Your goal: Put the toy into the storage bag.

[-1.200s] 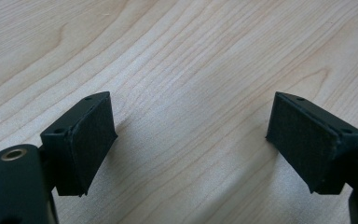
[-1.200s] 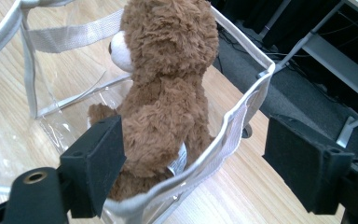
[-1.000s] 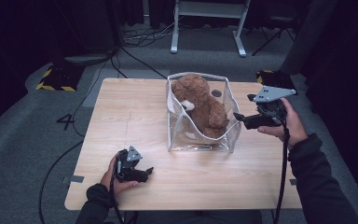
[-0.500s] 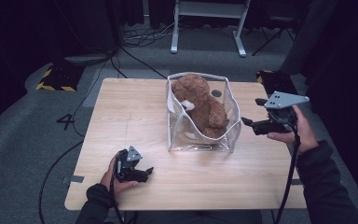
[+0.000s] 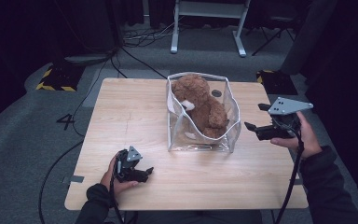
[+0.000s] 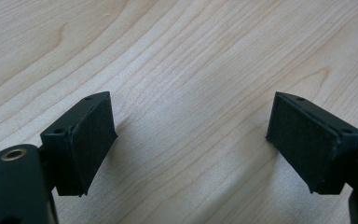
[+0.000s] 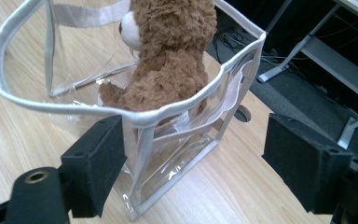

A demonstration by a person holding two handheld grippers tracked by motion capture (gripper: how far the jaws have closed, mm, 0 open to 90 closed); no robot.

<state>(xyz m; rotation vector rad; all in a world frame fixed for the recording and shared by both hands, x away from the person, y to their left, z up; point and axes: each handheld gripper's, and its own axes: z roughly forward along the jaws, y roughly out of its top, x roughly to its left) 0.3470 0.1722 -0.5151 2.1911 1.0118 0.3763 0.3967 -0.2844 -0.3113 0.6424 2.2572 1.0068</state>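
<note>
— Jaws of the right gripper, how do they stand?

— They are spread wide and they pinch nothing. In the right gripper view one pad is just in front of a corner of the clear bag, near its white rim, and the other pad is over the bare wood, away from the bag. I cannot tell if the near pad touches the plastic.

— And where is this gripper on the high view?

— The right gripper is held above the right edge of the desk, just beside the right wall of the clear bag, and it points toward the bag. A grey three-cornered plate is on top of it.

— Where is the bag, and what is inside?

— It stands upright in the middle of the desk, a little toward the far side, with its mouth open. A brown teddy bear sits inside and leans on the right wall. In the right gripper view the teddy bear rises above the rim, with its pale muzzle turned to the left.

— And the left gripper?

— The left gripper rests low near the front edge of the desk, well apart from the bag. Its jaws are also spread, and between them the left gripper view shows bare wood.
</note>
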